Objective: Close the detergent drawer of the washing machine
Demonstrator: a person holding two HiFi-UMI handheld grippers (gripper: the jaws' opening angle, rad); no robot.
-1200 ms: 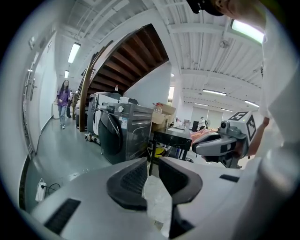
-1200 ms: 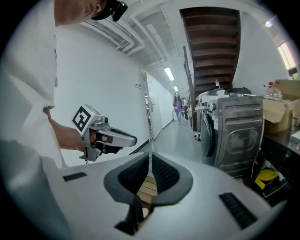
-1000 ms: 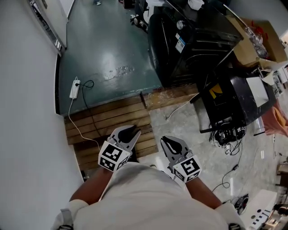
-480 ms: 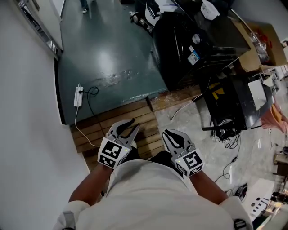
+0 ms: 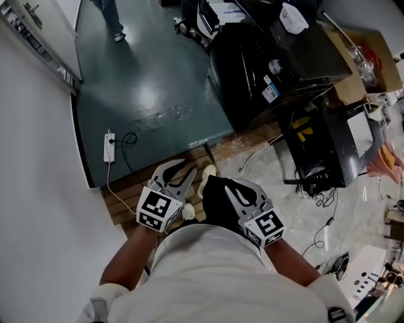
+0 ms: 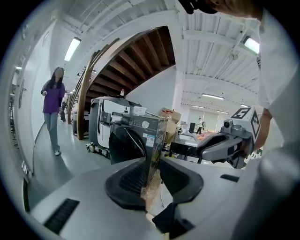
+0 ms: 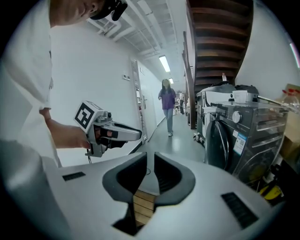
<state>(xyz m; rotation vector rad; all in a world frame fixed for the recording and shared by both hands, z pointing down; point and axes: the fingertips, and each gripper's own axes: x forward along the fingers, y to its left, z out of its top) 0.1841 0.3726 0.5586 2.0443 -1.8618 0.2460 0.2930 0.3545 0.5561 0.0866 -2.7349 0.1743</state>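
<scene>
Opening empty left tool (image 5: pixel 184 169), nearer washer (image 5: pixel 252 57)

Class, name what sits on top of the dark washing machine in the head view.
A white object sits atop the washing machine; the surface beneath it is covered.

Drawn nearer to the washer (image 5: pixel 252 76), now larger and lower in the head view; swung a dark leg (image 5: pixel 218 199) and pale shoe (image 5: pixel 205 175) forward over the planks (image 5: pixel 126 203), hiding most of them; slid the power strip (image 5: pixel 109 146) further down the frame; brought a walker (image 5: pixel 108 16) further in at the top edge; lately spread the left hand-held gripper (image 5: pixel 180 170) jaws wider, nothing between them.
</scene>
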